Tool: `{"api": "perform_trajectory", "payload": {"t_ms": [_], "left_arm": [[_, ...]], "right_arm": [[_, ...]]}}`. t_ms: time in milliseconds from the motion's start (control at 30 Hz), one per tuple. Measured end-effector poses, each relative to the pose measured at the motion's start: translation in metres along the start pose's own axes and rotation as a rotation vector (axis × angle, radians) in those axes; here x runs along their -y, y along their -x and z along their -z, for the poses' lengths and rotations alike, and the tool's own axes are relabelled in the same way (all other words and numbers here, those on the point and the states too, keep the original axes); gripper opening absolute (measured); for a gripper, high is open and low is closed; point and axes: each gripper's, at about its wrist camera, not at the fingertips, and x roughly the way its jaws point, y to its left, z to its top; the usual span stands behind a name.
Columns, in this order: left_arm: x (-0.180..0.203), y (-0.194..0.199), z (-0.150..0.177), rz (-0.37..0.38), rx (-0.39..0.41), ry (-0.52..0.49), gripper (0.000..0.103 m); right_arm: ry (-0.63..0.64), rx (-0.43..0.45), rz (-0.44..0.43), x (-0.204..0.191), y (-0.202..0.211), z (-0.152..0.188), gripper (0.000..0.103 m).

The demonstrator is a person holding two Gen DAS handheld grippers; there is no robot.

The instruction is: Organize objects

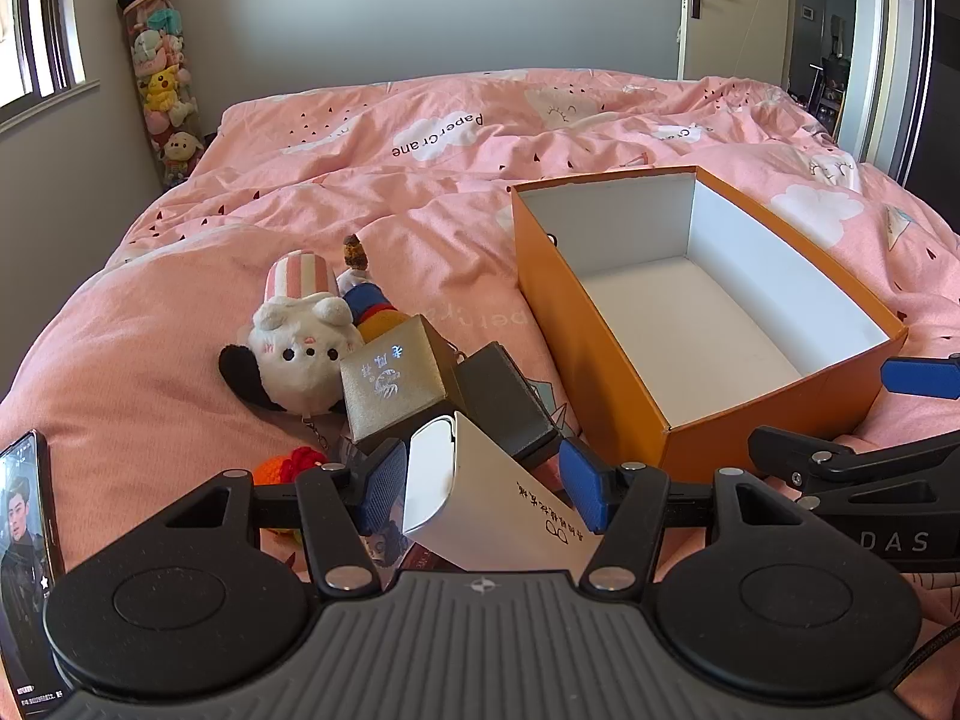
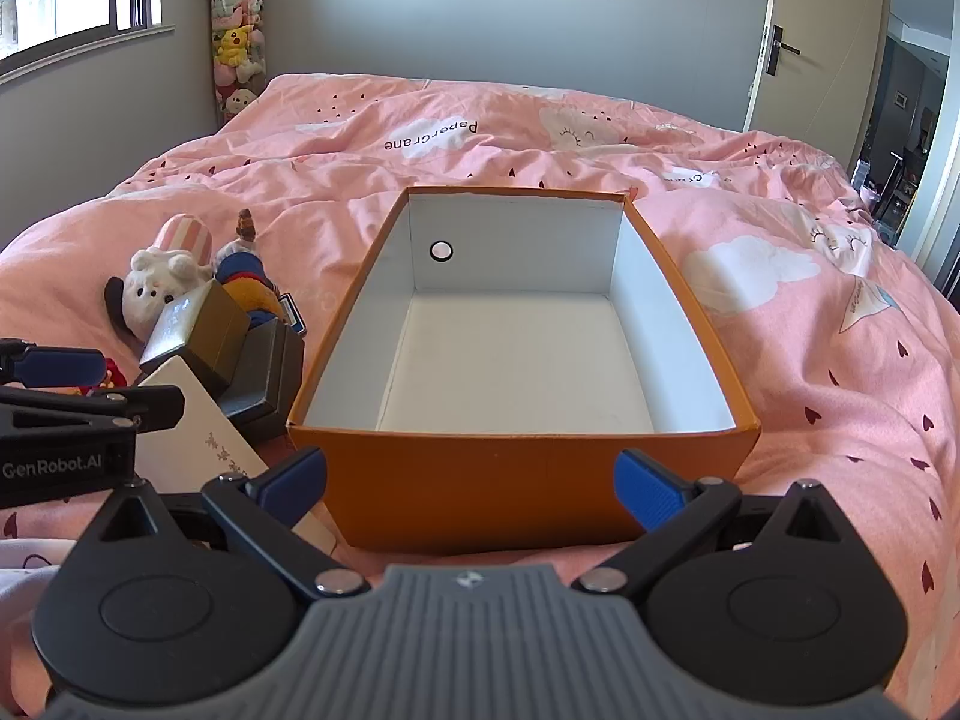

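My left gripper (image 1: 483, 483) has its blue pads on either side of a tilted white box (image 1: 480, 498) with dark writing, and both pads look pressed on it. Behind that box lie a gold box (image 1: 396, 384), a dark box (image 1: 510, 402), a white plush rabbit (image 1: 306, 348) in a striped hat and a blue-and-yellow doll (image 1: 372, 300). An orange box (image 2: 480, 480) with a bare white inside stands open to the right of the pile. Just in front of its near wall, my right gripper (image 2: 471, 486) is open wide and holds nothing.
Everything rests on a rumpled pink duvet (image 1: 420, 192). A phone (image 1: 24, 516) with a lit screen lies at the near left, and a small orange and red crochet piece (image 1: 288, 468) sits beside the left finger. A tall tube of plush toys (image 1: 159, 72) stands in the far left corner.
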Motion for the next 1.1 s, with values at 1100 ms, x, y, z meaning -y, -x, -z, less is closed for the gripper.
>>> {"api": "perform_trajectory", "payload": {"t_ms": [1100], "left_arm": [[-0.0053,0.0010,-0.0001,0.035,-0.004,0.008,0.065]], "right_arm": [[0.017,0.005,-0.038,-0.0023,0.0015,-0.0034,0.102]]}}
